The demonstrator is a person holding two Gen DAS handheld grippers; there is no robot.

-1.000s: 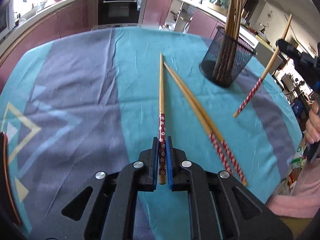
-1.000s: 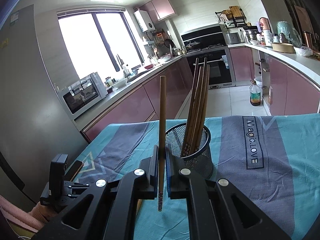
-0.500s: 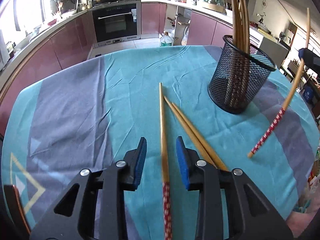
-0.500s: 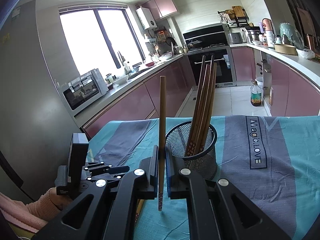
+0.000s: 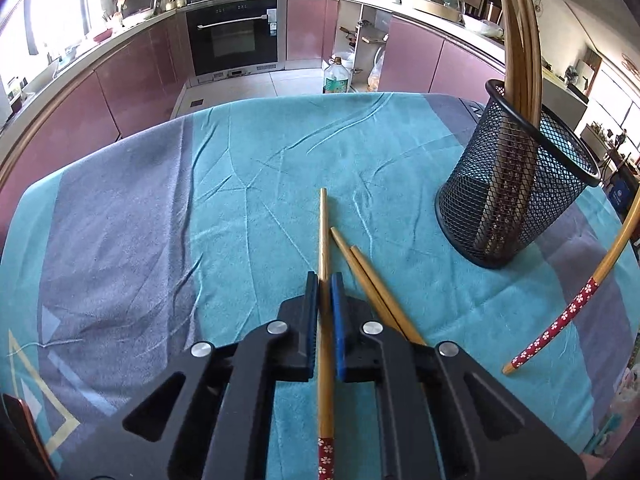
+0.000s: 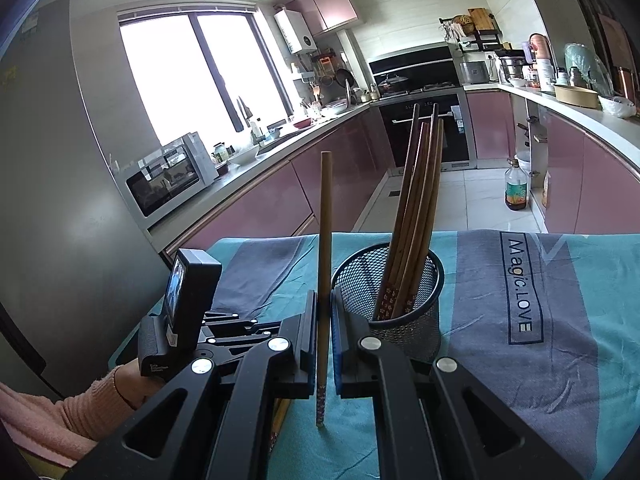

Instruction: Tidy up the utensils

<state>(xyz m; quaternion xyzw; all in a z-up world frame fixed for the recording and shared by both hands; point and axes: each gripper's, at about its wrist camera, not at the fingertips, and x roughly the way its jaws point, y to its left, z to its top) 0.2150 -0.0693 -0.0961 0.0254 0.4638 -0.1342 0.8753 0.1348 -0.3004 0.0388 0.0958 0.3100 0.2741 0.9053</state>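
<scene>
On the teal tablecloth lies a wooden chopstick (image 5: pixel 323 224) with a red flowered end. My left gripper (image 5: pixel 325 280) has its jaws closing tight on its bare shaft, pads pressing the wood. Two more chopsticks (image 5: pixel 360 268) lie side by side just right of it. A black mesh holder (image 5: pixel 516 196) stands at the right with several chopsticks (image 5: pixel 520 40) upright inside. My right gripper (image 6: pixel 325 296) is shut on another chopstick (image 6: pixel 325 220), held upright just left of the holder (image 6: pixel 416 332). That chopstick (image 5: pixel 568 312) also shows at the right of the left wrist view.
The tablecloth (image 5: pixel 120 240) has grey and teal bands. Pink kitchen cabinets (image 6: pixel 260 208) and an oven (image 5: pixel 232 36) lie beyond the table. A hand in a pink sleeve (image 6: pixel 80 412) is at the table's left edge in the right wrist view.
The left gripper let go of the chopstick's red end, slid forward along it and shut again on the bare wood. The holder looms nearer. The right gripper kept its chopstick upright.
</scene>
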